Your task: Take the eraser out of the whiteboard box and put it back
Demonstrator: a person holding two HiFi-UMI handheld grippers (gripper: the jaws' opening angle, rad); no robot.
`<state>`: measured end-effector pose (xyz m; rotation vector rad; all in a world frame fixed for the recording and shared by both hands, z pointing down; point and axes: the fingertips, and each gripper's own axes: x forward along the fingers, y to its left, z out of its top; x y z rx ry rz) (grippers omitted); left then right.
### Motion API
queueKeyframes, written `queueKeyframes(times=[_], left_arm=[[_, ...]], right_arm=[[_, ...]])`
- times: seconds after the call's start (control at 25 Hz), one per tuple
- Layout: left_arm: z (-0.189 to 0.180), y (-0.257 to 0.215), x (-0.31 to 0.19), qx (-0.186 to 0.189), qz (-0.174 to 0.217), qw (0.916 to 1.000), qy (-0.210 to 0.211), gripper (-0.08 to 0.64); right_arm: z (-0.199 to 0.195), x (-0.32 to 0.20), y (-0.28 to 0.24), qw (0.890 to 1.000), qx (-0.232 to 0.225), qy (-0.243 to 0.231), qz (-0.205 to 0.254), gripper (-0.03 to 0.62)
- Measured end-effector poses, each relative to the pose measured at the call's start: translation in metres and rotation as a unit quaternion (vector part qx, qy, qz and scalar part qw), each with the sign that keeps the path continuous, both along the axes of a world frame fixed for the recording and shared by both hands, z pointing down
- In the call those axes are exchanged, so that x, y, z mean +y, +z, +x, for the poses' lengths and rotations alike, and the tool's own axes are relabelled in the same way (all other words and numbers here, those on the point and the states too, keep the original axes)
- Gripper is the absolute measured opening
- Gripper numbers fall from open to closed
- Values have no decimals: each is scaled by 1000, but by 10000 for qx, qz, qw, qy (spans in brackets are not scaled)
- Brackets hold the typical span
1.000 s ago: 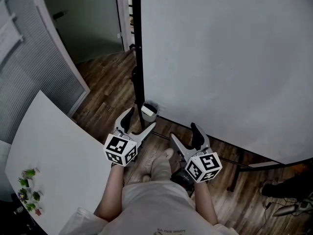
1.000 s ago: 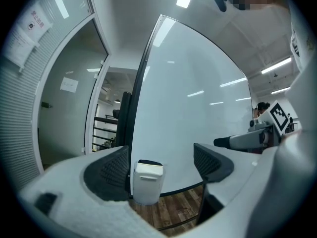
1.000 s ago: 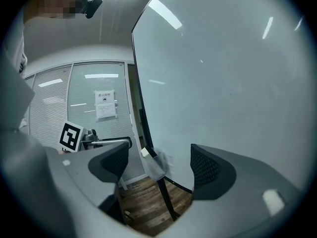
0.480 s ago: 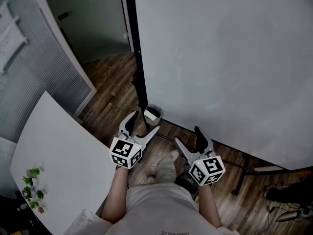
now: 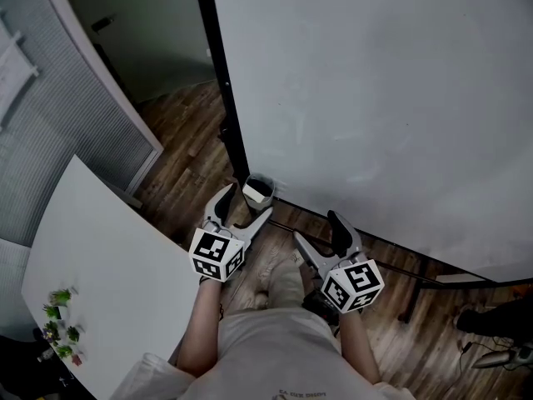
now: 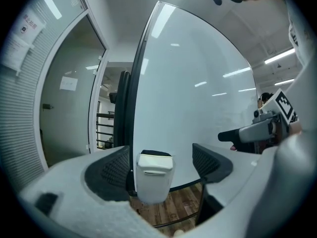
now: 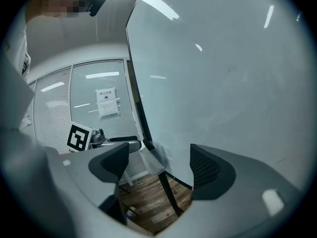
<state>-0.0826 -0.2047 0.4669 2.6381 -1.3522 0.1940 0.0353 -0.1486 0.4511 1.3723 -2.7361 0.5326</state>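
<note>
Just beyond the tips of your left gripper [image 5: 246, 203], framed by its open jaws, which have just narrowed slightly, the whiteboard box [image 6: 154, 180] holds the eraser [image 6: 156, 154]. Your right gripper [image 5: 316, 227] stands open and empty.

- One whiteboard [image 5: 375, 98].
- One whiteboard box [image 5: 256, 193].
- One eraser [image 6: 156, 153].
- Two grippers: the left gripper [image 5: 247, 202] and the right gripper [image 5: 315, 226].
- Two marker cubes [image 5: 215, 255], one per gripper.
- One white table [image 5: 108, 282].
- Small green items [image 5: 60, 323] on the table, too small to count.

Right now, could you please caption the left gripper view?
Open left tool frames the white box at the whiteboard corner.
</note>
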Motion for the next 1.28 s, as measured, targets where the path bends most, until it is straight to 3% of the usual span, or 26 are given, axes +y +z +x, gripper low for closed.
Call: queueKeyframes(times=[0.44,1.28], left_arm=[[6,12,-14,-266,78,9996,44,364],[13,17,-30,-393,272,9988,92,322]], right_arm=[[-5,-8,16,9998,19,-104,-180,387],[-11,-15,34,9986,139,-278,-429,382]])
